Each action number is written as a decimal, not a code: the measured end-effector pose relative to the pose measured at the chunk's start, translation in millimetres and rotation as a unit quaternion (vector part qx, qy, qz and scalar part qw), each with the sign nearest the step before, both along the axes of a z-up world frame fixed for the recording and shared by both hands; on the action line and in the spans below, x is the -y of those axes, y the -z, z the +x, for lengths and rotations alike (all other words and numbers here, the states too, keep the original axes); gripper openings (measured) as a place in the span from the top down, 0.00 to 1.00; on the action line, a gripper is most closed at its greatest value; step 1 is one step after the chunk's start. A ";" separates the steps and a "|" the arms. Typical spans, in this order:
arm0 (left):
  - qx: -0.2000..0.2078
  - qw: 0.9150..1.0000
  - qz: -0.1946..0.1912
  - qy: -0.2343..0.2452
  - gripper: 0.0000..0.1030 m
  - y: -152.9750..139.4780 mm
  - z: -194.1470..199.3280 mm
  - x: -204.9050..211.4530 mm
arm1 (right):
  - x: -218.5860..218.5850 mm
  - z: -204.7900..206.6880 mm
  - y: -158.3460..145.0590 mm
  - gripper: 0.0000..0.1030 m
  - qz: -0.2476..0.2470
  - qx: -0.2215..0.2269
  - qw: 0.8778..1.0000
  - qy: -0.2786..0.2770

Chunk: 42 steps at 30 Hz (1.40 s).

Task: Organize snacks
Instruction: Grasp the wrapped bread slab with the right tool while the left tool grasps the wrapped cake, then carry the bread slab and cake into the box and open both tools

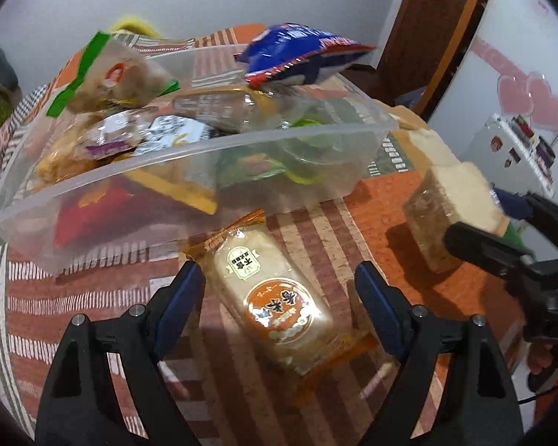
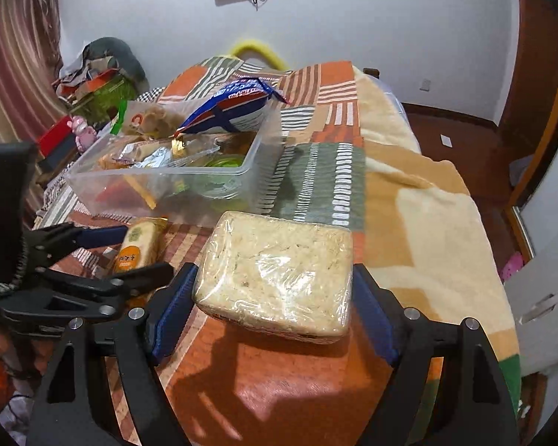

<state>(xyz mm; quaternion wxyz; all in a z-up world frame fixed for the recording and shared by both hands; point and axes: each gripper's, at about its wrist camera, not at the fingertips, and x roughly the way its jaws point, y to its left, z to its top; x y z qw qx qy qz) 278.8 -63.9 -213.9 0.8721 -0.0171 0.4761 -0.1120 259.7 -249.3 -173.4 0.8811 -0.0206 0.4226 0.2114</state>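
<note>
Right claw [image 2: 273, 290]: clamped on the wrapped block [image 2: 279, 275], held above the blanket [image 2: 427, 223].
Left claw [image 1: 279, 293]: fingers apart, the cake pack [image 1: 275, 304] lies between them, not gripped.
Bin [image 1: 241, 148]: clear, heaped with snacks; blue bag [image 1: 301, 55] on top.
Edges: cake pack just beside the bin's near wall.
Room: bare blanket to the bin's right.
</note>
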 end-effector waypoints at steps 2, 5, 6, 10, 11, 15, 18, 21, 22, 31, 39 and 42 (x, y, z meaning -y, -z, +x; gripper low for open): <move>0.003 1.000 0.010 0.000 0.31 1.6 -0.2 1.2 | 1.1 0.0 -0.8 0.24 0.005 0.001 1.000 0.002; 0.001 1.000 0.005 -0.006 0.50 2.9 -1.9 -5.5 | 0.9 -0.3 -1.7 0.24 0.010 0.003 1.000 0.001; 0.002 1.000 0.001 -0.007 0.56 2.5 -3.6 -7.8 | -0.5 -0.8 -2.0 0.24 0.011 0.004 1.000 0.000; 0.015 1.000 -0.002 -0.012 0.67 -6.0 -13.3 -22.1 | -7.7 -2.4 -6.6 0.24 0.015 0.010 1.000 -0.007; 0.020 1.000 -0.004 -0.014 0.67 -9.0 -15.8 -25.1 | -8.3 -2.8 -8.0 0.24 0.016 0.012 1.000 -0.008; 0.050 0.998 -0.006 -0.022 0.67 -31.8 -29.3 -41.3 | -20.3 -2.9 -16.8 0.24 0.022 0.023 0.999 -0.018; 0.072 0.997 -0.005 -0.032 0.67 -50.5 -34.0 -51.8 | -32.4 0.0 -24.2 0.24 0.029 0.032 0.999 -0.024; 0.094 0.995 -0.010 -0.044 0.69 -70.5 -33.2 -66.4 | -46.0 2.9 -31.9 0.24 0.033 0.043 0.998 -0.033; 0.099 0.994 -0.012 -0.049 0.72 -74.3 -33.3 -71.8 | -52.9 5.5 -35.2 0.24 0.035 0.047 0.998 -0.037; 0.103 0.992 -0.032 -0.066 0.94 -86.0 -17.3 -107.2 | -88.8 23.8 -45.4 0.24 0.047 0.064 0.995 -0.059; 0.047 0.997 -0.012 -0.063 0.59 -45.9 -32.3 -114.3 | -91.1 18.7 -42.4 0.24 0.044 0.060 0.995 -0.060; 0.016 0.998 -0.015 -0.056 0.58 -24.2 -37.5 -113.9 | -85.6 18.6 -44.1 0.24 0.042 0.058 0.996 -0.057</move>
